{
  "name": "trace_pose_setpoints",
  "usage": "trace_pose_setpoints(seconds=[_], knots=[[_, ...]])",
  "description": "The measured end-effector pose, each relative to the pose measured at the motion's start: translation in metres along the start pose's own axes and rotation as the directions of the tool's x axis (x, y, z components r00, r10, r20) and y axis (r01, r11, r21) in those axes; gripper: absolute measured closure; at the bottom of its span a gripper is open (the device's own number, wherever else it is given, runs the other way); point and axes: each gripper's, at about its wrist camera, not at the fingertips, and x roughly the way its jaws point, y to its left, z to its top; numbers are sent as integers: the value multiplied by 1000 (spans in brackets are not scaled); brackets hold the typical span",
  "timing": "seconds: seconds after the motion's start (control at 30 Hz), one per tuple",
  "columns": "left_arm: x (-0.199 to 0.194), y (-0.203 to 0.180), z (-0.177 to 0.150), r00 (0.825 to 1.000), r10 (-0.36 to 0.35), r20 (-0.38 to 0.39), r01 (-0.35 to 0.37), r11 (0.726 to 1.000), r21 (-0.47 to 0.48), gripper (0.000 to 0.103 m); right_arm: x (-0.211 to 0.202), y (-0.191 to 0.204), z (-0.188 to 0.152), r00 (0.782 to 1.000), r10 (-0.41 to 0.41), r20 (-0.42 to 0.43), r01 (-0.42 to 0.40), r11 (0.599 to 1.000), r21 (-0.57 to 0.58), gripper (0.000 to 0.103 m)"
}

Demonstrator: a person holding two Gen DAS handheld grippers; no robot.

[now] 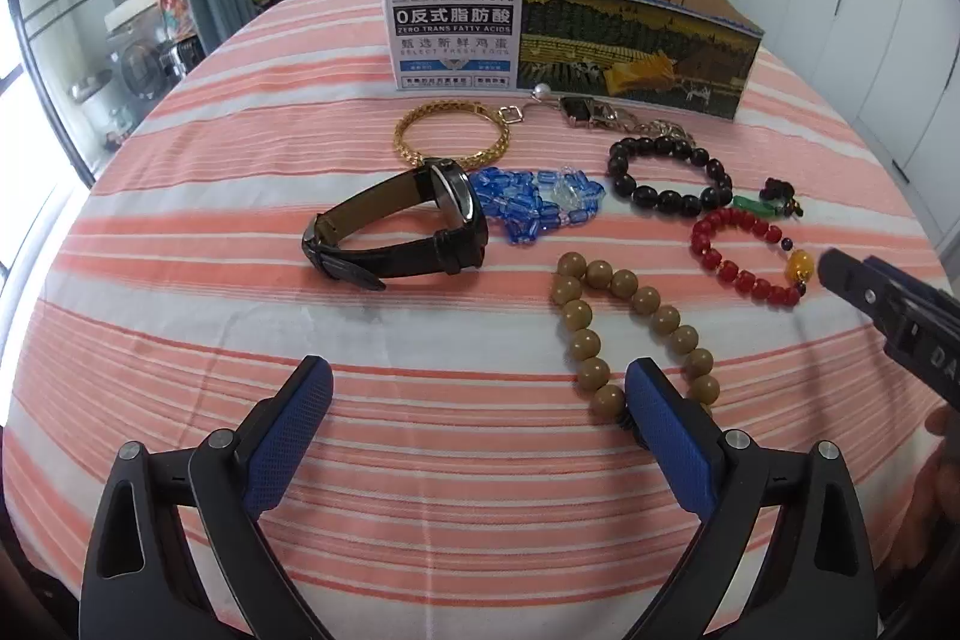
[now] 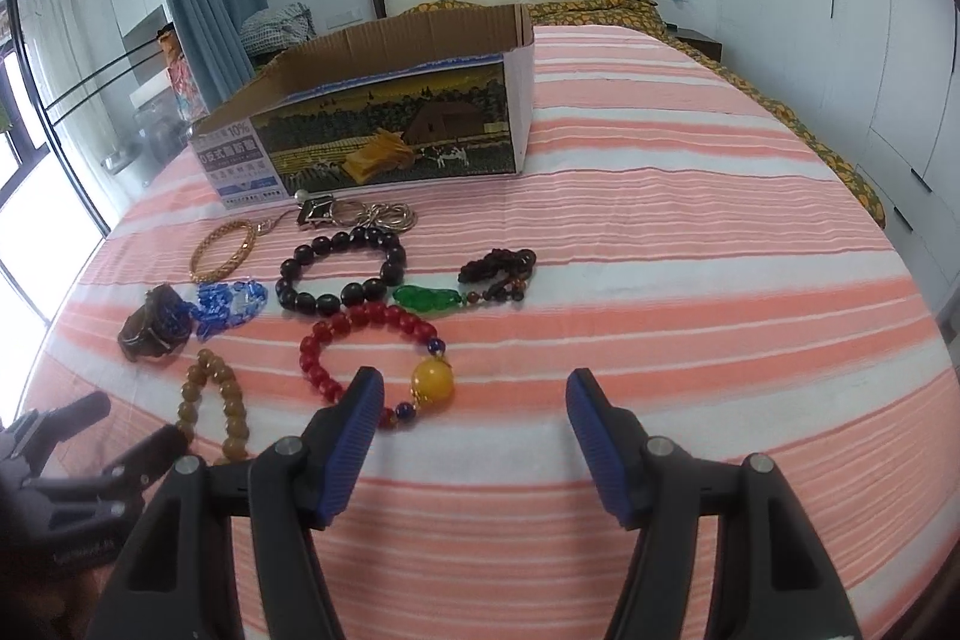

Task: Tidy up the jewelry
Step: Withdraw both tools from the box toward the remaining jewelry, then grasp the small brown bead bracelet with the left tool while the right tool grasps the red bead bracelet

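Altogether, the striped bed (image 2: 690, 280) carries one cardboard box (image 2: 384, 124), open at the top, and a cluster of jewelry laid just in front of it. Counted: one black-strapped watch (image 1: 402, 226), one gold chain bracelet (image 1: 450, 130), one heap of blue crystal beads (image 1: 540, 202), one dark bead bracelet (image 1: 666, 178), one red bead bracelet (image 2: 372, 340) with a single yellow bead, one tan bead bracelet (image 1: 630, 328), one string with a green pendant (image 2: 429, 297), and a small tangle of metal rings and clasps (image 2: 372, 214) (its pieces too jumbled to count) touching the foot of the box.

Two grippers are in view. The left gripper (image 1: 480, 388) hangs with its fingers (image 1: 288, 436) spread wide and empty, one finger overlapping the near end of the tan bracelet in view. The right gripper (image 2: 474, 400) also stands with its fingers apart and nothing between them, its left finger just beside the red bracelet.

All the jewelry sits toward the bed's left side, near the left edge, with the watch closest to it. To the right of the red bracelet and the pendant string the striped cover lies bare right out to the bed's right edge. Bare cover also stretches from the left fingers to the watch.
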Motion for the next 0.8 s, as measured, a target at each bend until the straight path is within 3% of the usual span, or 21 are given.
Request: trace_pose_setpoints(seconds=[0.27, 0.53, 0.63, 0.7, 0.8], knots=[[6, 3, -1, 999, 26, -22, -26, 1000, -3, 5, 23, 13, 1, 996, -81, -37, 77, 994, -83, 40], [4, 18, -8, 999, 39, -30, -39, 999, -14, 3, 19, 8, -3, 995, -93, -29, 89, 989, -116, 42], [2, 24, -11, 998, 47, -31, -47, 999, -12, 3, 18, 8, -4, 995, -92, -25, 88, 988, -128, 49], [0, 28, -13, 998, 44, -38, -45, 999, -19, 4, 17, 9, -5, 997, -75, -22, 72, 988, -135, 62], [-4, 29, -16, 999, 18, -41, -18, 1000, -20, 16, 15, 15, -7, 998, -57, -16, 54, 985, -164, 77]])
